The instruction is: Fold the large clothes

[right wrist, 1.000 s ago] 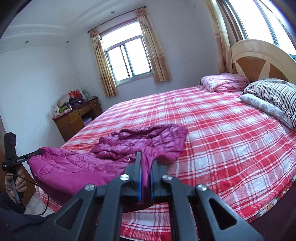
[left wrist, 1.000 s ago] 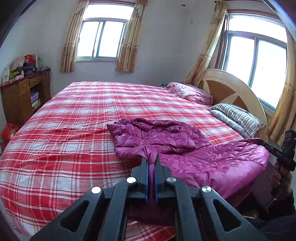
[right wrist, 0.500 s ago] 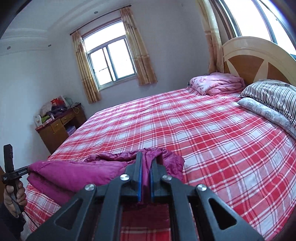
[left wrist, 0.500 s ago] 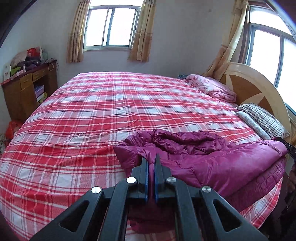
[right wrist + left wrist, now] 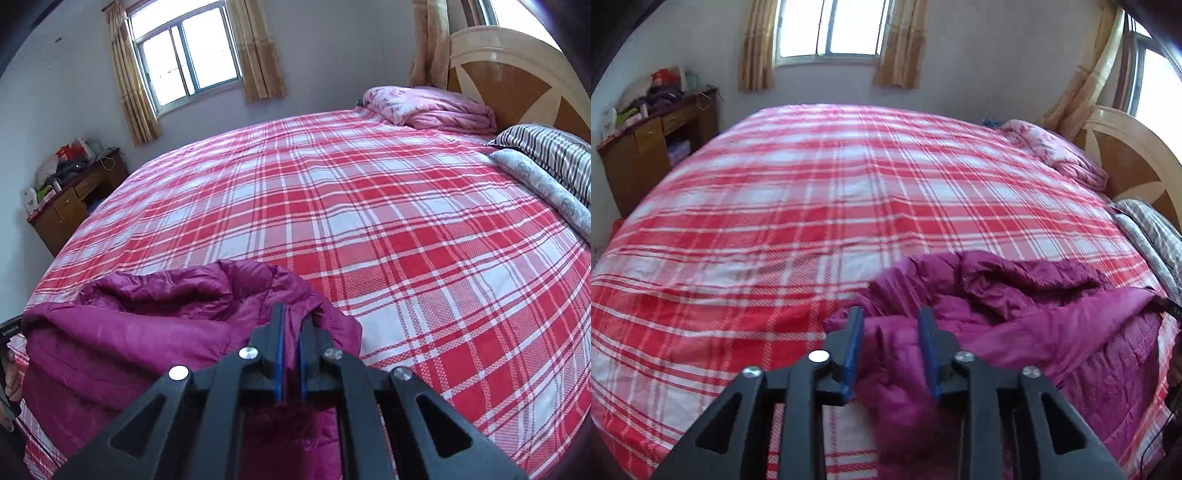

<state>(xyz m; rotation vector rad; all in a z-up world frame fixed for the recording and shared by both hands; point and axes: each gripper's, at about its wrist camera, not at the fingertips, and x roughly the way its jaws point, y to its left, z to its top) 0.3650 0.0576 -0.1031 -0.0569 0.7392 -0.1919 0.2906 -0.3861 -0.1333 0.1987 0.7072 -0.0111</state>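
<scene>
here the left gripper point(image 5: 891, 350) jaws are opening around the jacket point(image 5: 1027, 317) edge; right gripper point(image 5: 291, 354), beside it along the hem, clamps fabric.

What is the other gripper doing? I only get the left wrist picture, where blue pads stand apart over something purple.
Observer: The right gripper is shut on the purple jacket, pinching a fold between its pads.
Operator: And mine, has it got hold?
Observer: The left gripper has its jaws opening; cloth lies between the pads but is not pinched. From the right wrist view, the jacket's far end is folded over near a hand at the bed's edge.
Operator: Anything else on the bed?
Observer: Your view cuts off the striped pillow; the right view shows it whole, lying on a pale patterned one by the headboard.
</scene>
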